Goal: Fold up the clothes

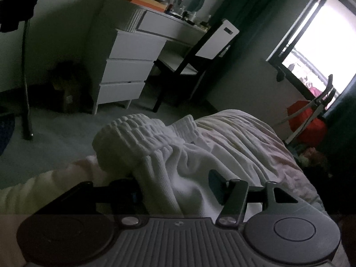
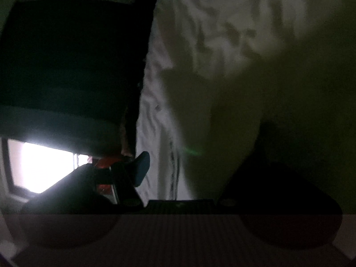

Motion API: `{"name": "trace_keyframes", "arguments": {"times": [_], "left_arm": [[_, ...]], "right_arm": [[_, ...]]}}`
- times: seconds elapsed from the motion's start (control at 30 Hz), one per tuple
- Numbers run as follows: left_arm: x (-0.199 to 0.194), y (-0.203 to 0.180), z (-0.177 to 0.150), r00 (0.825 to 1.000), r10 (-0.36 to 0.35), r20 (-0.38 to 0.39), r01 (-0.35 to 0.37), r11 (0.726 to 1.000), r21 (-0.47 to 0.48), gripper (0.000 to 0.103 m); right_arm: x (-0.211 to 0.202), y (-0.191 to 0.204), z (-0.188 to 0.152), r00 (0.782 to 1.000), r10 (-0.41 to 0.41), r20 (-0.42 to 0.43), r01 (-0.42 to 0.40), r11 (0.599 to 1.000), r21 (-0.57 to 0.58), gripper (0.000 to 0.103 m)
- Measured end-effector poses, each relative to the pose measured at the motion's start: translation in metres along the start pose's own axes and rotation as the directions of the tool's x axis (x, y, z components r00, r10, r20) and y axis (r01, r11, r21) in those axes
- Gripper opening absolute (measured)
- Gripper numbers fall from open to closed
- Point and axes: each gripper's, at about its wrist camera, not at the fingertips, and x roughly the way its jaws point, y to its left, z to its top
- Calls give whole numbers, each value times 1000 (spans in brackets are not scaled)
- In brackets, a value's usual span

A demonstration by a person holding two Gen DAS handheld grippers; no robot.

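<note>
Looking along the left gripper [image 1: 175,189] in the left wrist view: jaws standing wide, white ribbed garment [image 1: 169,155] bunched between them, draped over the left finger and lying apart from the right pad [image 1: 214,183]. No clamping evident; cloth appears loose in the gap. Garment heaped on the near left edge of the bed [image 1: 255,138], elastic waistband [image 1: 133,126] rolled up at the far end, long axis running away from the tool toward the far left. White drawer unit [image 1: 126,66] and chair [image 1: 213,42] far across the floor, window [image 1: 322,40] far right. No legible writing or brand anywhere.

Turning to the right wrist view: very dark. Right gripper [image 2: 195,166] with one finger [image 2: 140,169] visible at left, the other lost behind pale cloth [image 2: 222,122] filling the right side; jaws apparently apart, grip not confirmable. Dark stripes on the bedding, no readable text.

Judged: left gripper nearer the waistband, so re-grasp there looks likely.
</note>
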Motion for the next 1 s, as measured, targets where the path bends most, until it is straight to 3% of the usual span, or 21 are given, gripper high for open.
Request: {"name": "trace_keyframes", "arguments": {"times": [0.2,0.33,0.4,0.5,0.57,0.63,0.8,1.0], "left_arm": [[-13,17,0,999,-39,6,40,987,-159,72],[-23,21,-2,999,-42,35,48,980,-193,78],[-28,21,-3,998,-40,49,49,979,-199,79],[-33,18,-4,997,-29,71,43,979,-198,80],[-35,15,-4,996,-24,84,40,981,-190,80],[-37,11,-5,995,-5,96,22,985,-174,80],[-48,4,-7,990,32,138,-12,990,-141,82],[-65,-12,-8,968,65,242,-54,997,-52,84]], "right_arm": [[3,-7,7,1000,8,-21,-7,1000,25,66],[2,-4,4,999,0,-35,-1,1000,-8,65],[2,-2,3,999,-11,-37,10,1000,-19,60],[1,-2,4,999,-38,-35,37,999,-30,42],[2,-3,4,998,-61,-31,60,998,-29,24],[2,-4,7,997,-69,-29,68,997,-41,17],[-8,15,3,999,-35,9,36,990,-136,13],[-15,29,0,999,-19,38,27,976,-216,13]]}}
